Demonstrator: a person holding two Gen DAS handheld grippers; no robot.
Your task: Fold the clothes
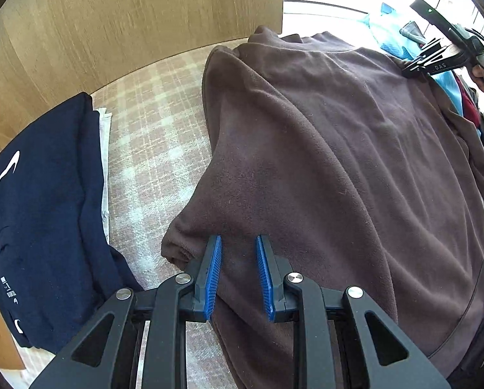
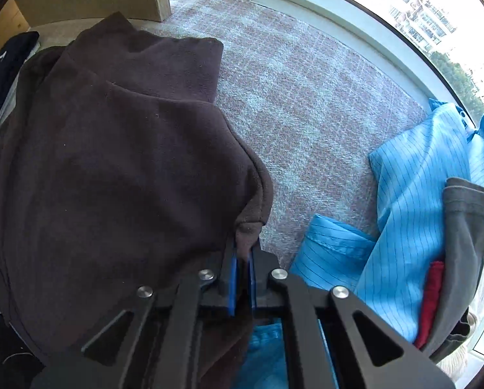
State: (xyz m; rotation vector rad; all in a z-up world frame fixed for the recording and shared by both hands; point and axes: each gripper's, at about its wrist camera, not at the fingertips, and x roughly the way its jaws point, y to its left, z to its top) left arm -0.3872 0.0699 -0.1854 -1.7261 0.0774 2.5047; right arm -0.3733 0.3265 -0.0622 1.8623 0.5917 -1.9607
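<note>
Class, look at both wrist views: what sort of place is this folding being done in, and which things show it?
Probably a room in a high-rise flat: a checked carpet, a wooden cabinet, and a big window overlooking apartment blocks. Clothes lie about, among them a brown fleece and a blue striped shirt.

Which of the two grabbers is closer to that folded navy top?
Left. The left gripper hovers open over the brown fleece, with the navy top just beside it. The right gripper is clamped on the fleece's far side, by the blue shirt.
</note>
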